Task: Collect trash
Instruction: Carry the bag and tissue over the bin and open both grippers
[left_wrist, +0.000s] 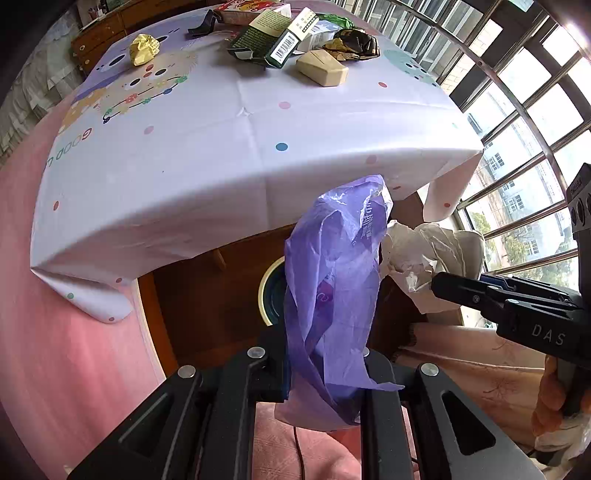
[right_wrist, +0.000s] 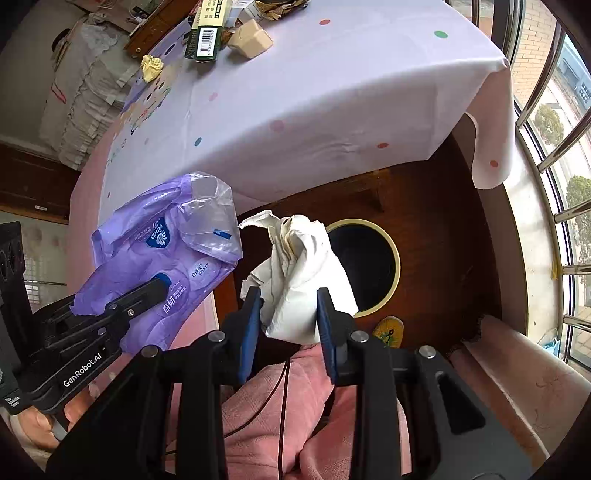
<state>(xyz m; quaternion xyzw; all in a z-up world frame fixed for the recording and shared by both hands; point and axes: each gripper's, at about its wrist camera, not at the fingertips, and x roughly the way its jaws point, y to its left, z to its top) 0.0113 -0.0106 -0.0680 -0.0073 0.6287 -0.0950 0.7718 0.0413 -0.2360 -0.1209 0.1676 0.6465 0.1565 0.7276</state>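
While my left tool (left_wrist: 325, 354) pinches the purple wrapper (left_wrist: 332, 280), my right tool (right_wrist: 288, 314) grips crumpled white paper (right_wrist: 295, 266). Both hang over the bin (right_wrist: 384, 236) beside the desk (left_wrist: 221, 155).

The right hand-held gripper (right_wrist: 289, 314) pinches a crumpled white paper wad (right_wrist: 295, 273) just above a round, cream-rimmed bin (right_wrist: 396, 258) on the wooden floor. To its left, the left hand-held gripper (right_wrist: 157, 286) clamps a purple plastic wrapper (right_wrist: 166, 251). Boxes (right_wrist: 207, 33) sit on the cloth-covered surface (right_wrist: 332, 92) beyond.

Daylit barred window (left_wrist: 524, 122), brown wooden floor (right_wrist: 436, 206), cloth-covered table (left_wrist: 207, 147), pink sofa (right_wrist: 517, 369).
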